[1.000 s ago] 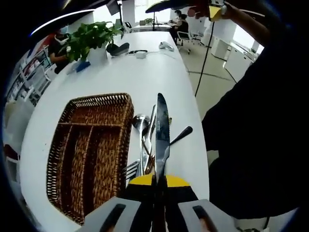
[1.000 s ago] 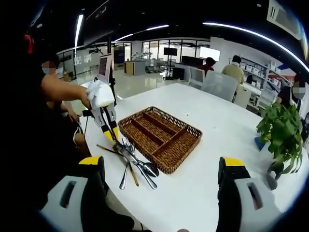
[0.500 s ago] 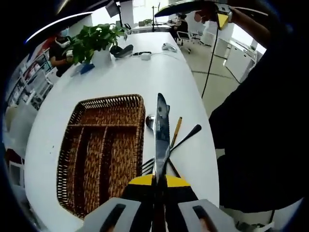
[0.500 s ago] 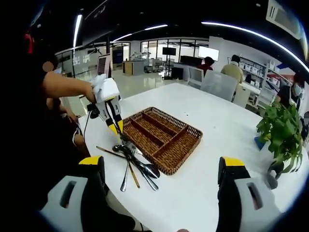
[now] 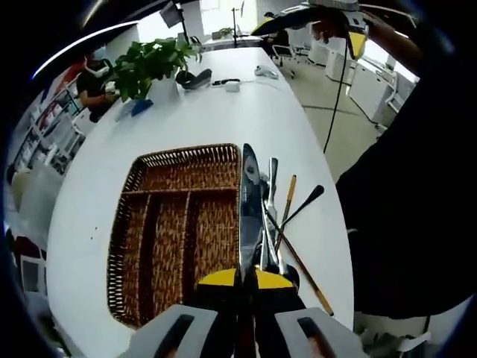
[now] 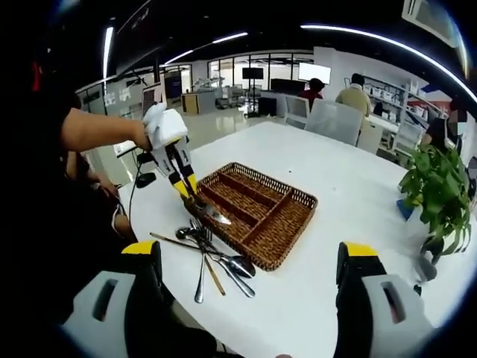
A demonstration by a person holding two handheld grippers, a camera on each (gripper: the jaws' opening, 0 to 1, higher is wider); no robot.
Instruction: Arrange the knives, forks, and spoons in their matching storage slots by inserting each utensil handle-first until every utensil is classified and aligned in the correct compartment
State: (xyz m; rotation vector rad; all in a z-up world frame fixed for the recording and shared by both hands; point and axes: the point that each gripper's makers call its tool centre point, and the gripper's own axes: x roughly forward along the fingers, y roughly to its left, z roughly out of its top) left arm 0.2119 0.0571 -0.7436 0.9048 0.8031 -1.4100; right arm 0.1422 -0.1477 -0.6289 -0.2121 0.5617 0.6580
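Note:
My left gripper [image 5: 246, 277] is shut on a steel table knife [image 5: 250, 201], blade pointing forward, raised over the right edge of the woven wicker tray [image 5: 123, 239]. The tray's long slots look empty. Beside it on the white table lies a pile of loose utensils [image 5: 287, 224]: spoons, a fork and dark-handled pieces. In the right gripper view the left gripper [image 6: 185, 183] holds the knife [image 6: 211, 212] over the near corner of the tray [image 6: 299, 196], above the pile [image 6: 220, 261]. My right gripper [image 6: 248, 255] is open and holds nothing, well back from the tray.
A potted green plant [image 5: 153, 63] stands at the far end of the table, also seen as the plant [image 6: 440, 194]. Small devices and a cable [image 5: 223, 82] lie near it. People sit at desks in the office behind. The table edge [image 5: 339, 224] runs close to the pile.
The left gripper has carried the knife from over the utensil pile toward the tray, so the blade now lies over the tray's edge. The right gripper has stayed open.

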